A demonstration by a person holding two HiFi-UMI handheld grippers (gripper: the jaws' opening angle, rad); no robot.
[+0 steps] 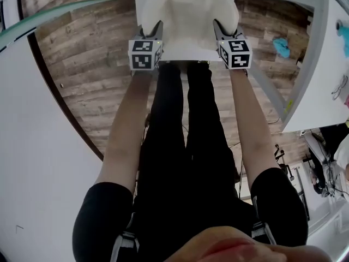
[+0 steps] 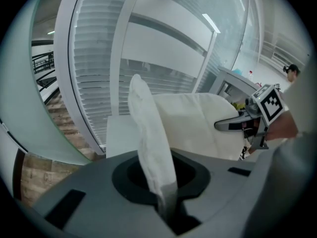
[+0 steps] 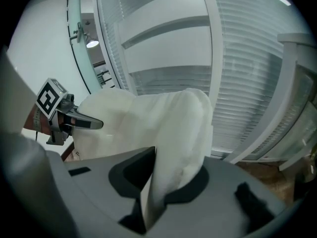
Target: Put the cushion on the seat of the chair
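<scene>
Above the chair (image 1: 144,4) the cushion (image 1: 188,10) is held by my left gripper (image 1: 155,30) & right gripper (image 1: 220,29), fingers of both pinched on its near edge. I'd lower both evenly & level, letting go only once it's flat on the seat.

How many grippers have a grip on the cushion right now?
2. The left gripper pinches the left edge of the cushion; the right gripper pinches its right edge. Both are in plain view, so none is hidden.
</scene>
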